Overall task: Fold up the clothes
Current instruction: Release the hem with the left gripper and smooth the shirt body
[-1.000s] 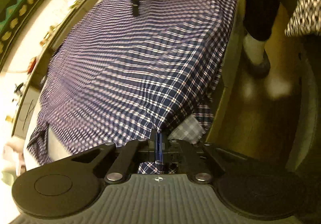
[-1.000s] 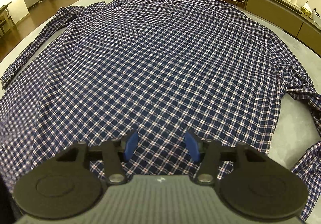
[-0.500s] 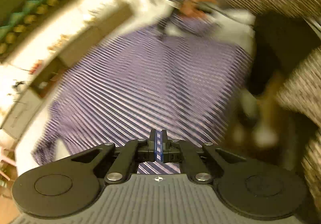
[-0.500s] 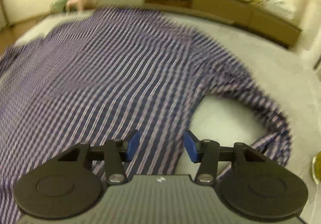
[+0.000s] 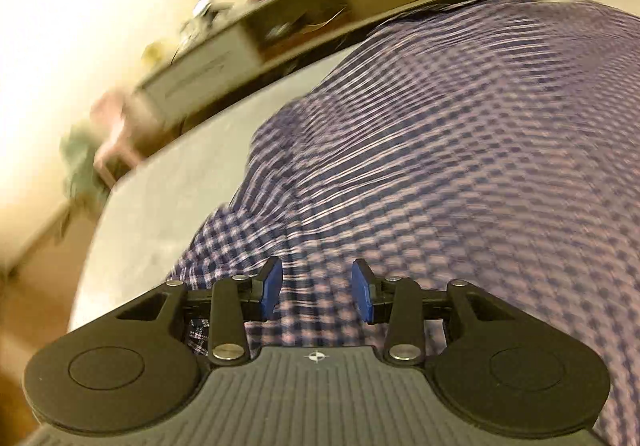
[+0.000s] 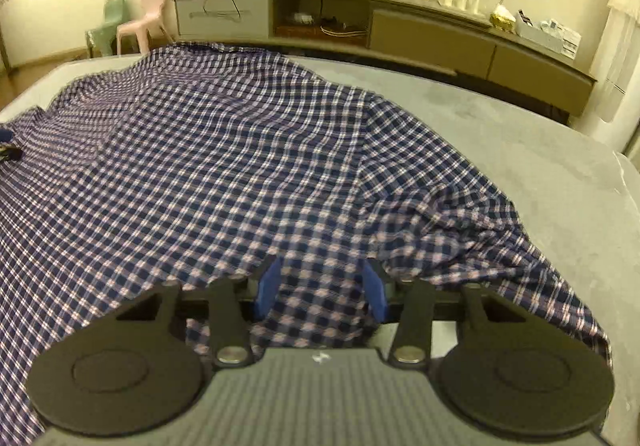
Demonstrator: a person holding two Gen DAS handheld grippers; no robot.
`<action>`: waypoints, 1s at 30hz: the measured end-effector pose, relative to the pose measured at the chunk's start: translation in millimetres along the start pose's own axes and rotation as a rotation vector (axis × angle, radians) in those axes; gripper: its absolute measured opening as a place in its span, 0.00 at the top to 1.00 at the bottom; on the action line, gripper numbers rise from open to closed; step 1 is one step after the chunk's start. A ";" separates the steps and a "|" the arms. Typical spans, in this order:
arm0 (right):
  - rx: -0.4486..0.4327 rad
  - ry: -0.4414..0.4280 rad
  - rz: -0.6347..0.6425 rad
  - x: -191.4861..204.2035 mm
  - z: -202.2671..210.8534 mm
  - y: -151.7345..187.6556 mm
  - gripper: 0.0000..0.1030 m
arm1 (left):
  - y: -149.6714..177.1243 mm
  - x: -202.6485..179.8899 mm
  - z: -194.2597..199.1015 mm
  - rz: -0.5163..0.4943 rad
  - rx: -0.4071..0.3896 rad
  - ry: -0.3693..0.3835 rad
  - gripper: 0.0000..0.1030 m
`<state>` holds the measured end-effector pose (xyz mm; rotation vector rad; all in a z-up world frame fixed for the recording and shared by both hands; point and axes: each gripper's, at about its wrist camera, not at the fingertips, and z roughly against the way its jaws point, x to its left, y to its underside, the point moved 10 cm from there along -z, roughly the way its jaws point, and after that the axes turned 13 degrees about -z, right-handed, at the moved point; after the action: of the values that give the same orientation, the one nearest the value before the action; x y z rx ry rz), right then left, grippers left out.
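Both hand-held grippers part-spread (left (image 5: 316,294) opening, right (image 6: 320,288) closing) over blurred shirt (image 6: 224,174).

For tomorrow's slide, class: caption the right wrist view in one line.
Right gripper, jaws closing, poised over a checked shirt spread on a grey table.
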<state>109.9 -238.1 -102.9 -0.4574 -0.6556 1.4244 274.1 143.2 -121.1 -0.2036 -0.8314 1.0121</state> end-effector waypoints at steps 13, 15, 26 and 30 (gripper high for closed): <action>0.073 -0.108 -0.052 -11.8 45.4 11.8 0.66 | -22.9 -3.1 62.3 0.009 -0.095 0.069 0.64; 0.093 -0.177 -0.011 6.1 62.9 25.9 0.66 | -15.6 -42.6 89.6 -0.066 -0.118 0.166 0.63; 0.250 -0.120 0.245 28.5 124.6 144.2 0.63 | 31.5 -73.6 104.2 -0.238 0.024 0.005 0.62; 0.129 -0.100 0.204 62.2 147.6 147.0 0.62 | 31.2 -106.7 158.6 -0.211 -0.098 0.161 0.62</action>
<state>-96.6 -174.2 -79.8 -0.3604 -0.6052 1.6810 114.9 39.4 -83.9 -0.2716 -0.7387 0.7479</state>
